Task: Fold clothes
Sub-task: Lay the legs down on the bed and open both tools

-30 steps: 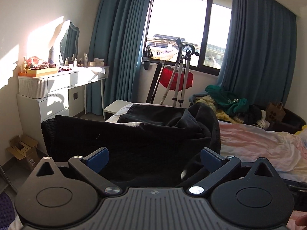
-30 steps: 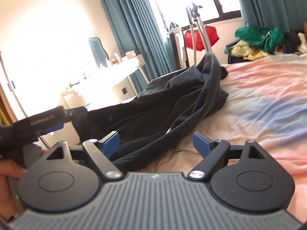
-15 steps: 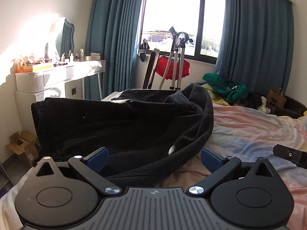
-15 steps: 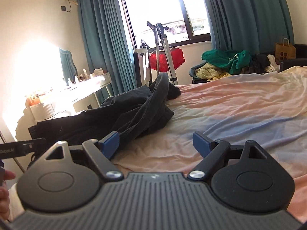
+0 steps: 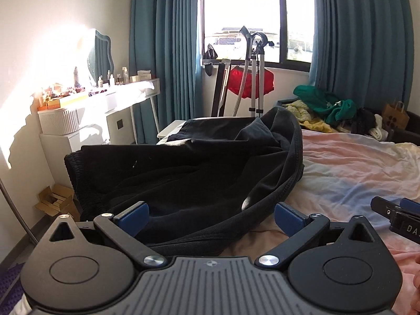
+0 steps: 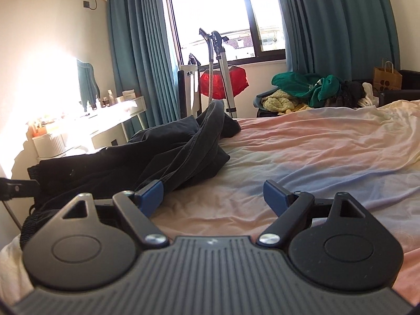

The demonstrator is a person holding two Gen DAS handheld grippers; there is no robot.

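Observation:
A black garment [image 5: 189,176] lies crumpled on the left part of the bed, its ribbed waistband at the left edge; it also shows in the right wrist view [image 6: 162,157]. My left gripper [image 5: 211,216] is open and empty, just above the garment's near edge. My right gripper [image 6: 214,195] is open and empty, low over the pink and blue sheet [image 6: 302,157], with the garment beside its left finger. The tip of the right gripper shows at the right of the left wrist view [image 5: 399,216].
A white dressing table with bottles [image 5: 105,99] stands left of the bed. A garment steamer with a red item [image 5: 250,81] stands by the window. A clothes pile [image 5: 328,107] and a paper bag [image 5: 395,113] lie beyond the bed. A cardboard box [image 5: 56,202] sits on the floor.
The black garment has come down from being held up and now lies on the bed. Both grippers have drawn back from it and lowered; the right one has swung toward the open sheet.

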